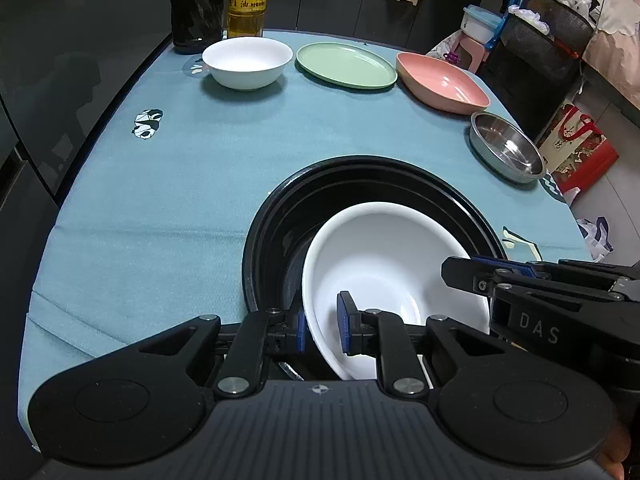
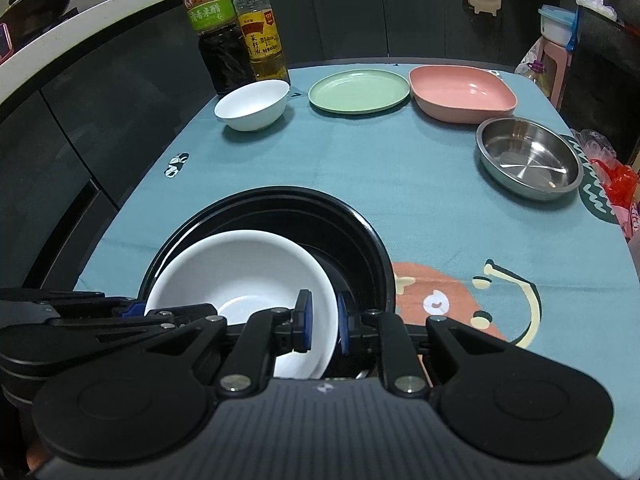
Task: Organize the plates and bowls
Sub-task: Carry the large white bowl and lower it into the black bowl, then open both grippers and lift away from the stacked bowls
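Observation:
A large white bowl [image 1: 384, 264] sits tilted inside a black round dish [image 1: 276, 216] at the near edge of the table. My left gripper [image 1: 322, 322] straddles the bowl's left rim, one blue pad on each side, with a gap showing at the inner pad. My right gripper [image 2: 323, 322] straddles the bowl's right rim [image 2: 324, 304] the same way, pads close to the rim. The bowl also shows in the right wrist view [image 2: 240, 268] inside the black dish [image 2: 360, 236]. Each gripper's body shows in the other's view.
On the blue tablecloth [image 1: 180, 184] at the far side stand a small white bowl [image 1: 247, 62], a green plate [image 1: 346, 65], a pink square bowl [image 1: 442, 82] and a steel dish [image 1: 506, 146]. Two bottles [image 1: 224, 0] stand at the far left corner.

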A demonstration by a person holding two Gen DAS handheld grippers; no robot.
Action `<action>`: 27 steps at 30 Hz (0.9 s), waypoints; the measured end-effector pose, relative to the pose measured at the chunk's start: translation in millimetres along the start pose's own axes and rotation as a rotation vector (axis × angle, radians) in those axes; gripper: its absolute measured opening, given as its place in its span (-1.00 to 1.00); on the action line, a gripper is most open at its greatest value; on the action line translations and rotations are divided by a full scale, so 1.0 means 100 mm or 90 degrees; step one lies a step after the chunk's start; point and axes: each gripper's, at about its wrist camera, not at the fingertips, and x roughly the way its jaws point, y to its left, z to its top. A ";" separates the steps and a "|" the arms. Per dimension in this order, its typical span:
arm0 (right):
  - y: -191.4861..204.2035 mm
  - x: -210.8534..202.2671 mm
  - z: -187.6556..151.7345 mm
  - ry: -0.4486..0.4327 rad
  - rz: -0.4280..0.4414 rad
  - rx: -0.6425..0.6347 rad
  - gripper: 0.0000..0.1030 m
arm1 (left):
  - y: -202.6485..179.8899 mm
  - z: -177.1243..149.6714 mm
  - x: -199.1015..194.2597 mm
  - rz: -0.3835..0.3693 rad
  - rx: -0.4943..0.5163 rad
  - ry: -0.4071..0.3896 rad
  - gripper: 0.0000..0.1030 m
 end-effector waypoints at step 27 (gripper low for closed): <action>-0.19 -0.19 0.09 -0.040 -0.010 0.035 -0.73 | 0.10 0.11 -0.20 0.020 -0.005 -0.048 -0.70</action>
